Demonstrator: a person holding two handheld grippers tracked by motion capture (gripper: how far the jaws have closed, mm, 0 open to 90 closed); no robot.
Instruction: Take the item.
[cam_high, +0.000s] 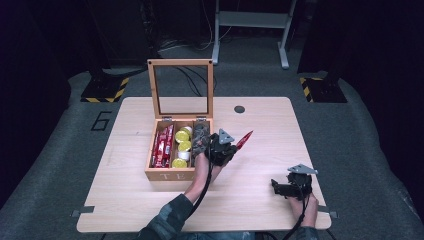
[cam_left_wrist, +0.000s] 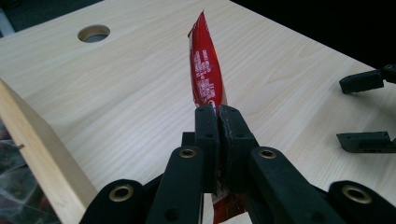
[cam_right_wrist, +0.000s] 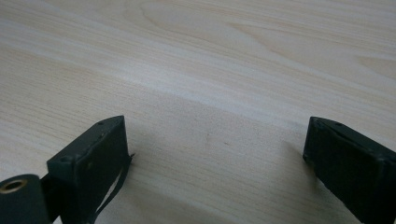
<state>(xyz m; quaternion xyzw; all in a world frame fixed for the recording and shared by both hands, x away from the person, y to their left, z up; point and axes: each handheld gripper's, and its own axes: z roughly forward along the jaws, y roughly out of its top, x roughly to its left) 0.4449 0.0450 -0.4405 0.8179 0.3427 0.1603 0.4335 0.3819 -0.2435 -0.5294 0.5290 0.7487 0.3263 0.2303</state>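
Spreading wide around both grippers, the table (cam_high: 260, 200) leaves bare wood ahead of and between them, its near edge just behind the right hand. The wooden box (cam_high: 165, 174) stands just to the left of the left gripper (cam_high: 234, 145), lid (cam_high: 180, 87) propped upright at the far side, its right wall close against that hand. Red sachets (cam_high: 162, 146) and yellow-topped cups (cam_high: 183, 146) fill its compartments. The right gripper (cam_high: 276, 188) rests low near the table's front right corner, jaws spread wide over bare wood. The left gripper's jaws are pressed together, pinching a red sachet (cam_left_wrist: 205, 74) by its lower end; the packet points forward and up, clear of the box wall, over open tabletop.
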